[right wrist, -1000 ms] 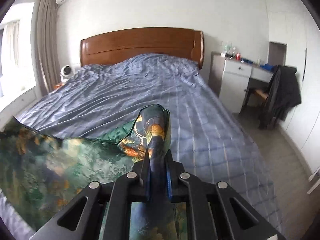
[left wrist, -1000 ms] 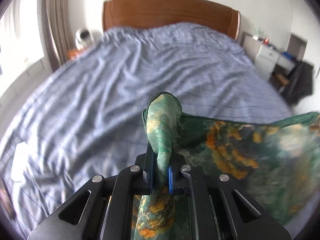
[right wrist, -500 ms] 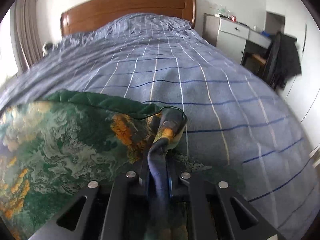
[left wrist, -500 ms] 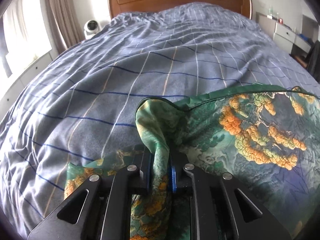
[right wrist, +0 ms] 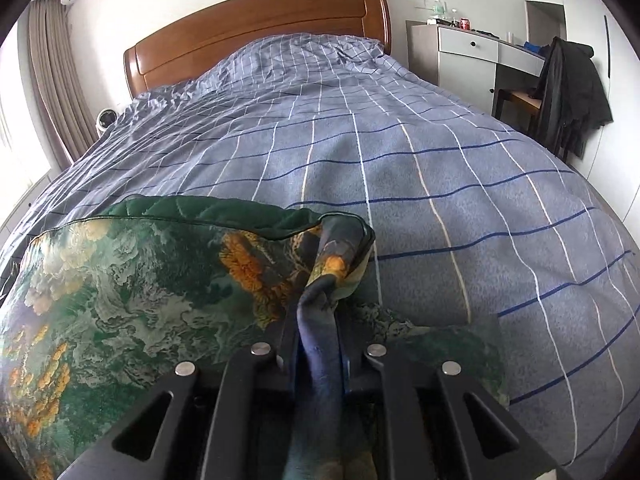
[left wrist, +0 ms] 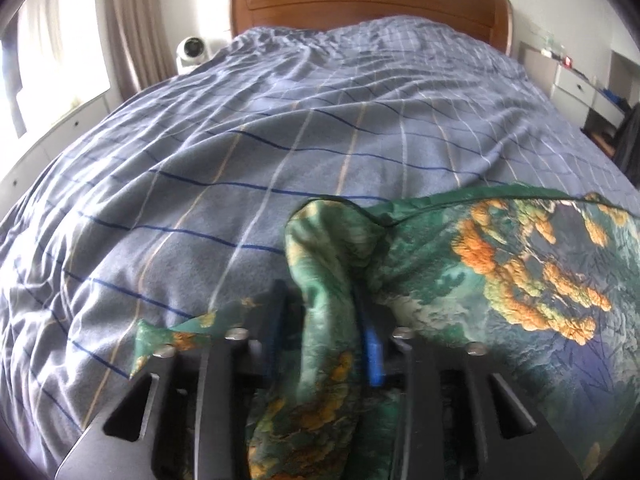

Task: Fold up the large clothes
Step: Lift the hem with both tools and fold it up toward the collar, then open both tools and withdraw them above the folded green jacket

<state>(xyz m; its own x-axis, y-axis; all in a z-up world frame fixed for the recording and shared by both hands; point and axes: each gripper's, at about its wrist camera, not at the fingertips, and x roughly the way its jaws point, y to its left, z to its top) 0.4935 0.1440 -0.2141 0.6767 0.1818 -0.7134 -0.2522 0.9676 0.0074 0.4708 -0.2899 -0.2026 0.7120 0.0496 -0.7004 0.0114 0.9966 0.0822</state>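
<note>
A large green garment with orange print lies spread on the blue checked bed cover, its far edge folded over. My left gripper sits low at the garment's left corner. Its jaws are opening, and a bunched fold stands loosely between the fingers. In the right wrist view the same garment stretches off to the left. My right gripper holds its right corner. Its jaws are just starting to open, and the twisted cloth is still pinched between the pads.
The bed cover runs back to a wooden headboard. A small white device stands beside the curtain at the back left. To the right of the bed are a white dresser and a chair with a dark jacket.
Both grippers have come down with the garment, which now rests on the bed instead of hanging in the air. The left jaws have spread apart around their fold.
</note>
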